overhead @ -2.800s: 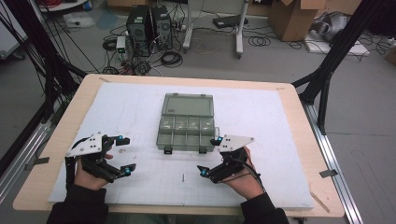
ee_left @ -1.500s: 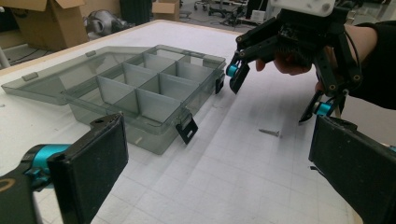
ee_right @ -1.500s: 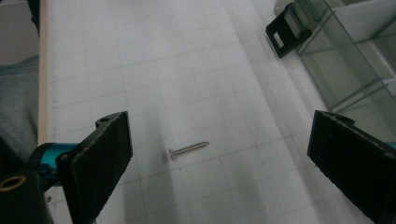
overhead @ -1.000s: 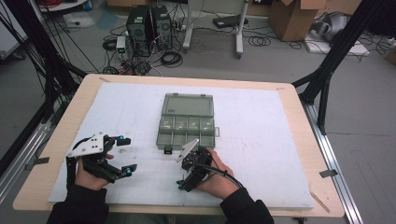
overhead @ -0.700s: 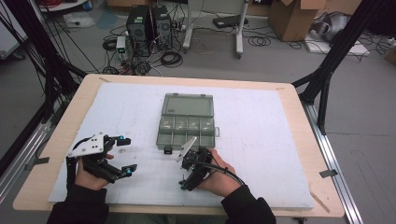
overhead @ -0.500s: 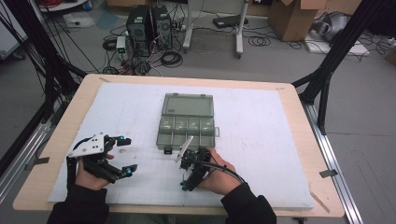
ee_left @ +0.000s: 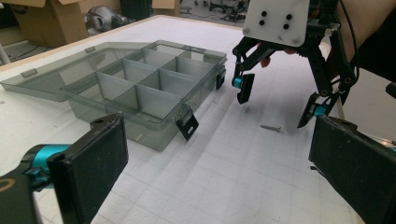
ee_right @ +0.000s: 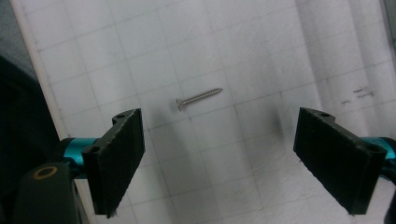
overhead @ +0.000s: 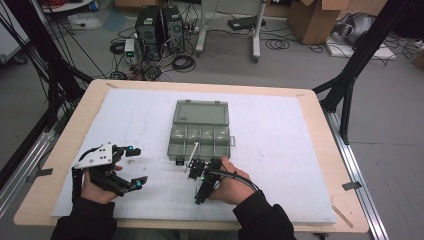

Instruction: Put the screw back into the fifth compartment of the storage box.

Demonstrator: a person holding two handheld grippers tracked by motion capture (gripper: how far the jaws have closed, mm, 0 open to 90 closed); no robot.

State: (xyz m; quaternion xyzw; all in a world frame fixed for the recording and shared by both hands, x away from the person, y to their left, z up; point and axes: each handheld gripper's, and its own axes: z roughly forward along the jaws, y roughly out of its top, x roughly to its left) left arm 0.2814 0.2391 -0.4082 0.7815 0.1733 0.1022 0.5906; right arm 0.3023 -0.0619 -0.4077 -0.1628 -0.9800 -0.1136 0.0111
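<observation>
A small silver screw (ee_right: 198, 98) lies on the white gridded mat, also seen as screw (ee_left: 271, 127). My right gripper (ee_right: 223, 140) points down over it, open wide, with the screw between and just beyond its pads and touching neither. From above, the right gripper (overhead: 199, 184) hovers just in front of the grey compartment box (overhead: 200, 131), whose lid lies open toward the back. The left gripper (overhead: 137, 166) stands open at the front left, holding nothing, and faces the box (ee_left: 140, 88) and the right gripper (ee_left: 278, 100).
The box's compartments look empty, and two black latches (ee_left: 187, 126) hang from its front wall. The white mat (overhead: 280, 150) covers most of the wooden table (overhead: 325, 150). Black frame legs, cables and computers stand on the floor beyond.
My right gripper has swung left from beside the box's front right corner to a spot in front of it, tipping downward over the screw. The left gripper has stayed put.
</observation>
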